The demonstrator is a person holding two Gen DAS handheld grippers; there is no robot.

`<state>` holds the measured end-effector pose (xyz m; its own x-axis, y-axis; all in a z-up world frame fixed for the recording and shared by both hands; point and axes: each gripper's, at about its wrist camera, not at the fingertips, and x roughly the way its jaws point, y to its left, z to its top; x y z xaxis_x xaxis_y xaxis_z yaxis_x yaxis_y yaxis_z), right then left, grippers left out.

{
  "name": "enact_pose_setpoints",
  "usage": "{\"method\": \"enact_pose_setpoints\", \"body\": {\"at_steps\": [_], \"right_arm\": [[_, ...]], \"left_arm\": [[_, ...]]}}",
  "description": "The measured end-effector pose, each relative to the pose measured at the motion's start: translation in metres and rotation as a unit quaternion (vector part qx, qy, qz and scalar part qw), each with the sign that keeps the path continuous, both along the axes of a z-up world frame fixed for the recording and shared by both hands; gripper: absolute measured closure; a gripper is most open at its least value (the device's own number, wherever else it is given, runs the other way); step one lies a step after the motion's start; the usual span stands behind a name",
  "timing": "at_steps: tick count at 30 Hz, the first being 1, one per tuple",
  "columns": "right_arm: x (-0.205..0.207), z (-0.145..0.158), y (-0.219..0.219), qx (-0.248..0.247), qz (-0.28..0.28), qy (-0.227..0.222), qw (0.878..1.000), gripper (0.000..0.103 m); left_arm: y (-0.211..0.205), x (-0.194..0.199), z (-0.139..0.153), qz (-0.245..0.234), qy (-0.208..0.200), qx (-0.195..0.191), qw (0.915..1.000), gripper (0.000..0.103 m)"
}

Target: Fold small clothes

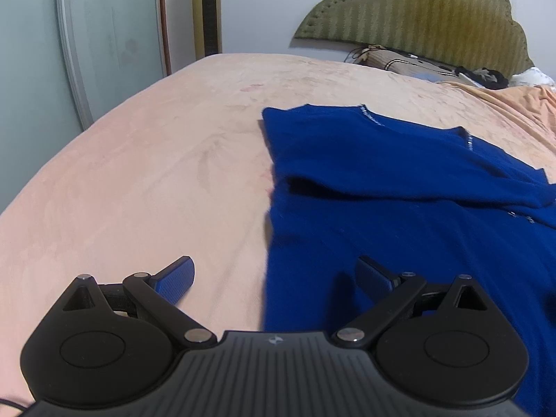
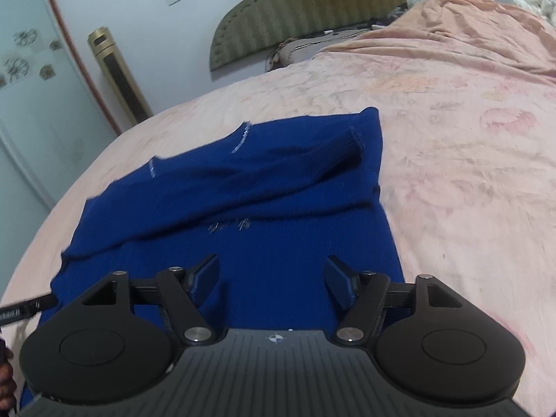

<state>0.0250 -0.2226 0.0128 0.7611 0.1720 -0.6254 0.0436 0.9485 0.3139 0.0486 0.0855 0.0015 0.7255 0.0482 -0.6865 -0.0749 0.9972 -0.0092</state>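
A dark blue knit sweater [image 1: 399, 180] lies flat on the pink bedspread [image 1: 139, 173], both sleeves folded in across its body. It also shows in the right wrist view [image 2: 264, 187], with one cuff [image 2: 354, 139] lying near its far right corner. My left gripper [image 1: 274, 274] is open and empty, straddling the sweater's left edge near the hem. My right gripper [image 2: 271, 278] is open and empty, just above the lower middle of the sweater. The tip of the left gripper [image 2: 31, 305] shows at the sweater's left edge.
A green padded headboard [image 1: 417, 10] and pillows [image 1: 410, 64] stand at the far end of the bed. A gold tower fan [image 2: 118, 76] and a glass door [image 1: 114, 34] are beyond the bed's left side. A rumpled peach blanket [image 2: 469, 17] lies at the far right.
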Motion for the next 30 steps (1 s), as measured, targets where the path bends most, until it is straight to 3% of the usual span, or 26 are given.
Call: {"method": "enact_pose_setpoints", "body": {"at_steps": [4, 15, 20, 27, 30], "right_arm": [[-0.02, 0.001, 0.017, -0.054, 0.023, -0.014, 0.998, 0.012], [-0.037, -0.006, 0.039, -0.096, 0.038, -0.012, 0.995, 0.008], [-0.04, -0.01, 0.043, -0.104, 0.041, -0.009, 0.994, 0.001], [-0.043, -0.018, 0.048, -0.118, 0.032, -0.008, 0.993, 0.0], [-0.042, -0.018, 0.056, -0.143, 0.038, -0.002, 0.989, 0.0]], "left_arm": [[-0.01, -0.013, 0.003, -0.007, -0.004, -0.003, 1.0, 0.003], [-0.034, -0.027, 0.006, -0.027, -0.008, 0.005, 0.9996, 0.003], [-0.042, -0.031, 0.005, -0.032, -0.005, 0.005, 0.9995, 0.003], [-0.053, -0.034, -0.017, -0.036, 0.01, 0.012, 0.9992, 0.003], [-0.06, -0.04, -0.02, -0.035, -0.001, 0.029, 0.999, 0.003]]}}
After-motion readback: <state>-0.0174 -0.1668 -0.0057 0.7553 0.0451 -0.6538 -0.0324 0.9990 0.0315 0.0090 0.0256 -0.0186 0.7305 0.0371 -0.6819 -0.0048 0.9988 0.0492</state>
